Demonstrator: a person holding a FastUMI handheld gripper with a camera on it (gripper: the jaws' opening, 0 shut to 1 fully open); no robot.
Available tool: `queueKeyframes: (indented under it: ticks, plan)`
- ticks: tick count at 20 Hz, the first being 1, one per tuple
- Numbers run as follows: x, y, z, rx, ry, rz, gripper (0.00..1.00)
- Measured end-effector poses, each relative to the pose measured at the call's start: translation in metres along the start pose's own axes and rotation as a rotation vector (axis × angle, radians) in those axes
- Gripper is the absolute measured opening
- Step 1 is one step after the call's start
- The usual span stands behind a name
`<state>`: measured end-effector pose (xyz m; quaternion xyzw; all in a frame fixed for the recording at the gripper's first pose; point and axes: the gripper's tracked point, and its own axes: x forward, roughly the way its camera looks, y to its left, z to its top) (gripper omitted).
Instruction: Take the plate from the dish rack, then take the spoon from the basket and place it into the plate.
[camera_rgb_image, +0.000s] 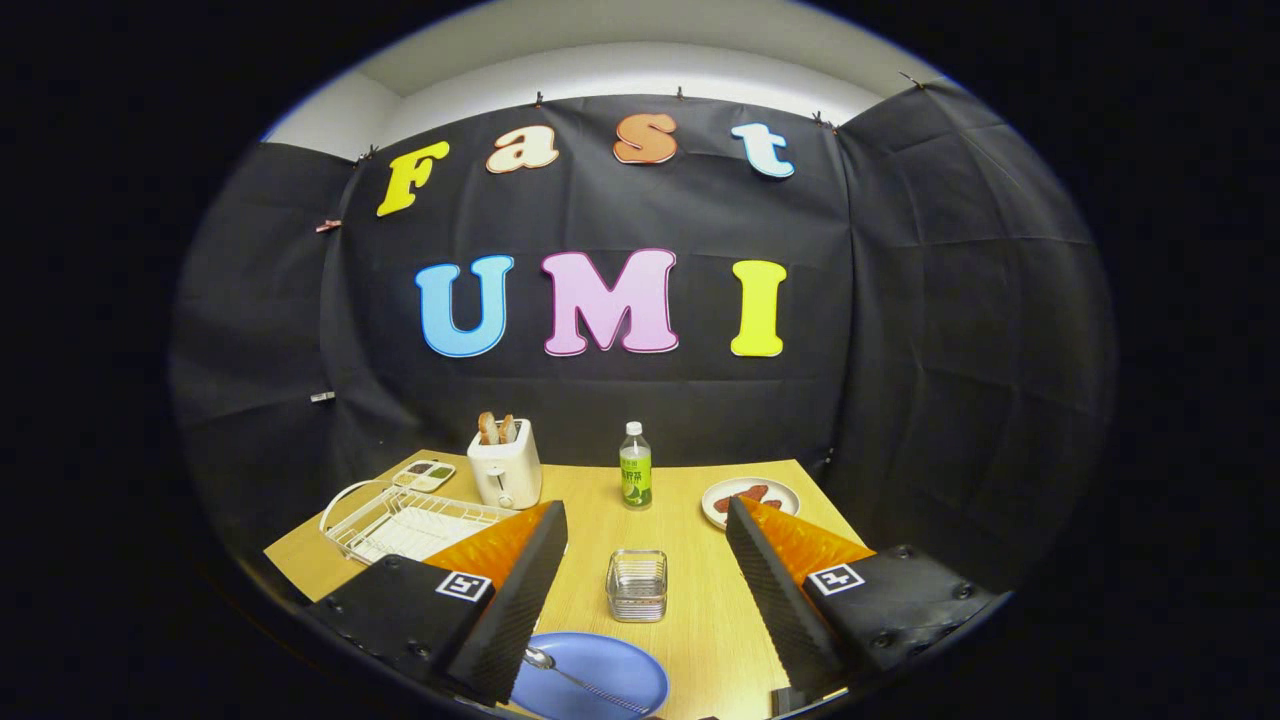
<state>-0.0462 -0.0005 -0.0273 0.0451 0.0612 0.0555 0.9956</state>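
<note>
- The claw (640, 520) hangs above the wooden tabletop (690, 620) with its 2 fingers (520, 590) spread wide apart; nothing is held between them.
- The blue plate (600, 680) lies flat on the tabletop at the near edge, between the fingers and closer to the left one, whose base covers part of its rim.
- The spoon (580, 680) lies in the plate, bowl end beside the left finger and handle running across the plate toward the right.
- The small clear basket (637, 585) stands upright on the tabletop just beyond the plate, midway between the 2 fingers.
- The white wire dish rack (400, 520) sits to the left, beyond the left finger, partly hidden by it.
- A white toaster (505, 465) with 2 slices in its slots stands behind the rack; a small tray (425, 473) lies just left of it.
- A bottle (635, 465) with a green label stands upright near the far edge of the tabletop.
- A white dish (750, 497) with reddish food rests beyond the right fingertip.
</note>
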Motion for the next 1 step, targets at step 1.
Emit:
queueKeyframes:
  ticks: [1]
  plan:
    - [0.0007,0.0039,-0.0009,0.004,0.003,0.007,0.99]
